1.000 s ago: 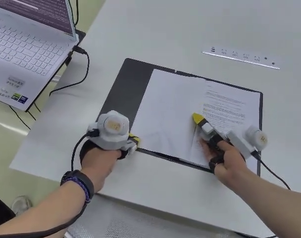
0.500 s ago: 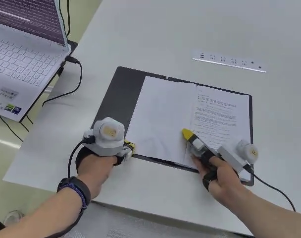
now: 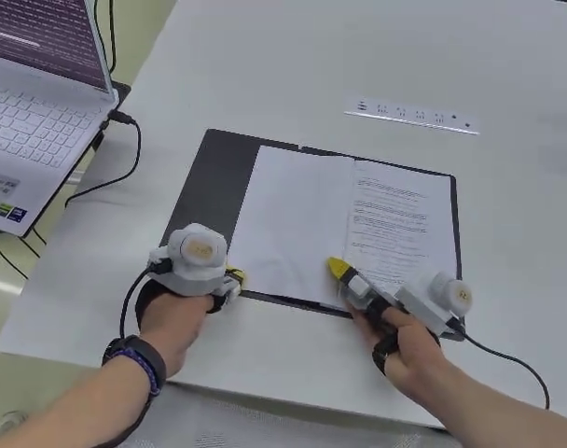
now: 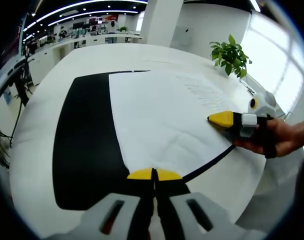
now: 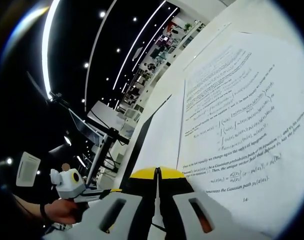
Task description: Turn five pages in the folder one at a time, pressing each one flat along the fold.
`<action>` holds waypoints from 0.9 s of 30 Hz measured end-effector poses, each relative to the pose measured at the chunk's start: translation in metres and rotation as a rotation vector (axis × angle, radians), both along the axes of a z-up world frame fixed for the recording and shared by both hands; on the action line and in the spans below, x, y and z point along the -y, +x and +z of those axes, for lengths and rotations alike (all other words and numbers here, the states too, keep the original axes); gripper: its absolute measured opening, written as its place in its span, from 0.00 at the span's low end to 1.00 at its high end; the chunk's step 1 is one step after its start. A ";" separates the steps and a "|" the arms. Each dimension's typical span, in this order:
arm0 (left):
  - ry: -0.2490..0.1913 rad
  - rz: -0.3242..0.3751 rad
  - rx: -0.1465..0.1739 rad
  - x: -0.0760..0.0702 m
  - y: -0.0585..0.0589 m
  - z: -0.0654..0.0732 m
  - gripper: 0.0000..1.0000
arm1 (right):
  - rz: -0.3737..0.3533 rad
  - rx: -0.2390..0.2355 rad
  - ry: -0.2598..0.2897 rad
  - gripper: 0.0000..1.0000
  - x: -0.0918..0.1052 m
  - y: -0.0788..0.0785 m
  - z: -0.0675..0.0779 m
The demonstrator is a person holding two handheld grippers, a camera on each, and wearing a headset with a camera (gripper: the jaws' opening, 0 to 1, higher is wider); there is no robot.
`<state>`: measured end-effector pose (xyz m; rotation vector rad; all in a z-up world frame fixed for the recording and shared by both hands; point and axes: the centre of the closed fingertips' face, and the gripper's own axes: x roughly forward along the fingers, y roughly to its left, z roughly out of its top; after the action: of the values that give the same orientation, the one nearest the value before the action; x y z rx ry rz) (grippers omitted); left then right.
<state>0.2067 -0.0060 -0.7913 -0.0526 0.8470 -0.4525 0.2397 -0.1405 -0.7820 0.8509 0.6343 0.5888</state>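
White workbench (image 3: 293, 56) | white open laptop (image 3: 32, 131) far left | left gripper (image 3: 235, 278): jaws closed, yellow tips at blank page (image 3: 293, 224) near corner | black open folder (image 3: 209, 187) flat, mid-bench | right gripper (image 3: 338, 269): jaws closed, tips on fold, beside printed page (image 3: 400, 229)

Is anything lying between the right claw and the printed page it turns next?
Nothing visible. The right claw sits shut at the fold near the folder's bottom edge, right beside the printed page, whose surface is bare.
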 end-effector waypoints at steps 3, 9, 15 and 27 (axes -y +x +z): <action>-0.003 -0.008 -0.001 0.000 0.000 0.000 0.00 | 0.002 -0.003 -0.004 0.00 -0.001 -0.005 0.000; -0.003 -0.020 -0.001 0.000 0.000 0.000 0.00 | 0.008 -0.007 -0.003 0.00 -0.001 -0.018 0.002; -0.004 -0.030 -0.001 0.000 0.000 0.000 0.00 | 0.012 -0.023 -0.006 0.00 -0.002 -0.027 0.002; -0.001 -0.046 -0.003 0.001 0.000 0.000 0.00 | -0.013 -0.037 -0.006 0.00 0.000 -0.035 0.003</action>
<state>0.2067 -0.0067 -0.7909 -0.0346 0.8528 -0.4961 0.2043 -0.1401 -0.7794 0.8609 0.6635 0.5601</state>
